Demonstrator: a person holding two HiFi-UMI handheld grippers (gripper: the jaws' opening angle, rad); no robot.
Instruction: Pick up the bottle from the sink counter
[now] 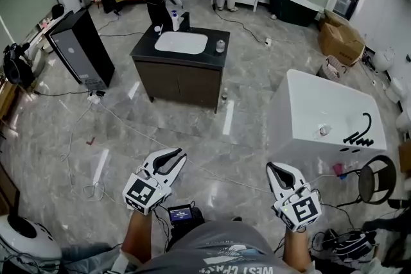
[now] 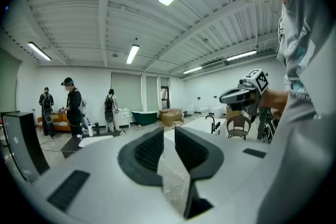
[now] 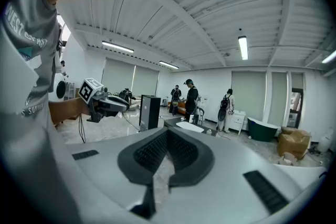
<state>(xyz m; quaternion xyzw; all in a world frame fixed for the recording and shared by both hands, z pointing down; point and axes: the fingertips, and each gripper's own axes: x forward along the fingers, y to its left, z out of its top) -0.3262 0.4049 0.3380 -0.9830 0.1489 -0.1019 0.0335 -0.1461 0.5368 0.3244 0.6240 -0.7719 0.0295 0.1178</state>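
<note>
Bottle on the sink counter
A white bottle (image 1: 174,20) is seen standing upright at the far edge of the dark-topped sink counter (image 1: 215,58), just behind the white basin (image 1: 182,43), well across the room.

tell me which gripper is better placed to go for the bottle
Left, probably: the bottle on the far counter lines up ahead of the left gripper; the right gripper is off to the side, jaws shut.
</note>
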